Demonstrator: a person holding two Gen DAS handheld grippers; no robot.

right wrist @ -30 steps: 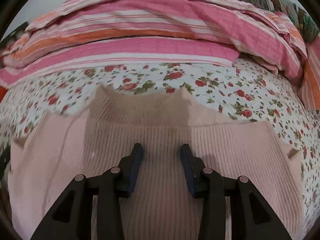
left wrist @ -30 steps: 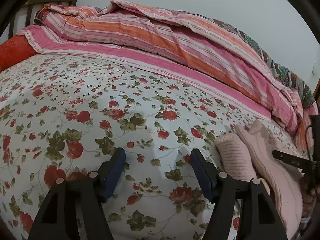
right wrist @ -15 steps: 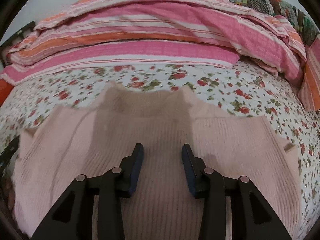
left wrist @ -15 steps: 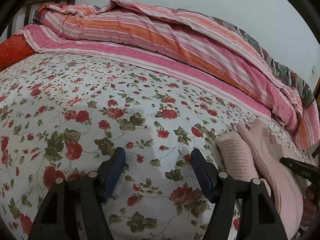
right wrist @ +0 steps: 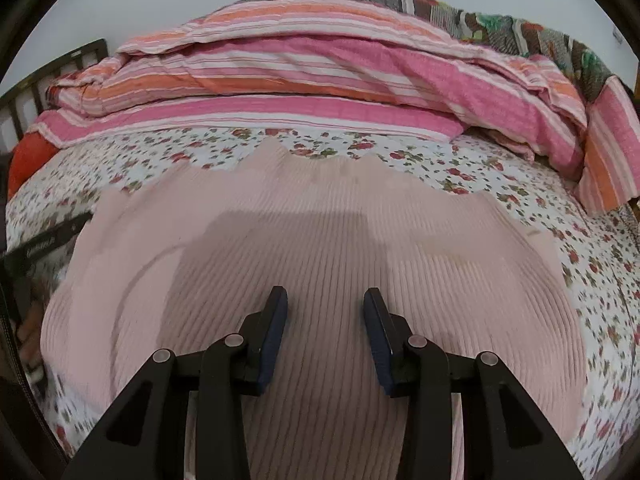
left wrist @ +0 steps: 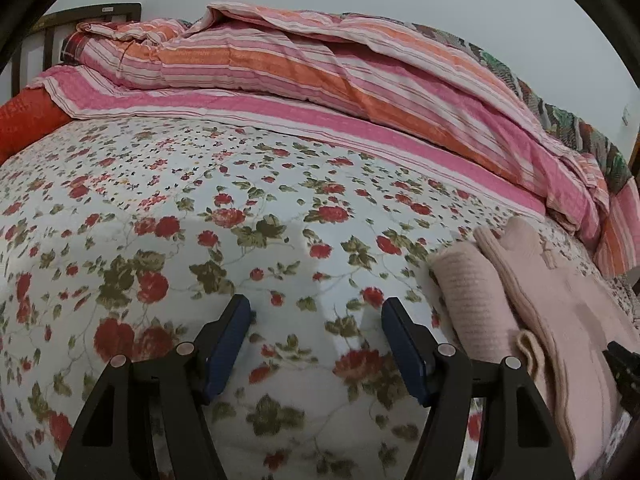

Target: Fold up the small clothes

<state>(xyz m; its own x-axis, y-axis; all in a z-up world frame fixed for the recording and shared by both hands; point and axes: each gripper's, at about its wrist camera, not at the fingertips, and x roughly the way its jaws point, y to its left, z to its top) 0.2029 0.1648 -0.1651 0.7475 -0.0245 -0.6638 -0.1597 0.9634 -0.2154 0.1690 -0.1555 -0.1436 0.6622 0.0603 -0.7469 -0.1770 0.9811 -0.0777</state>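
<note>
A pale pink ribbed sweater lies spread on the floral bedsheet, neckline toward the far side. My right gripper hovers over its middle, open, with only the flat knit showing between the blue pads. In the left wrist view the sweater sits at the right, one sleeve folded in along its near edge. My left gripper is open over bare sheet, just left of that sleeve, holding nothing. A black part of the right gripper shows at the right edge.
A pink and orange striped quilt is heaped along the far side of the bed. A red pillow and a dark headboard are at the far left. Floral sheet stretches left of the sweater. A hand shows at the left edge.
The right gripper has slid sideways over the sweater, and more of the garment's left part shows now. In the left view it has drawn toward the right edge. The left gripper has stayed put.
</note>
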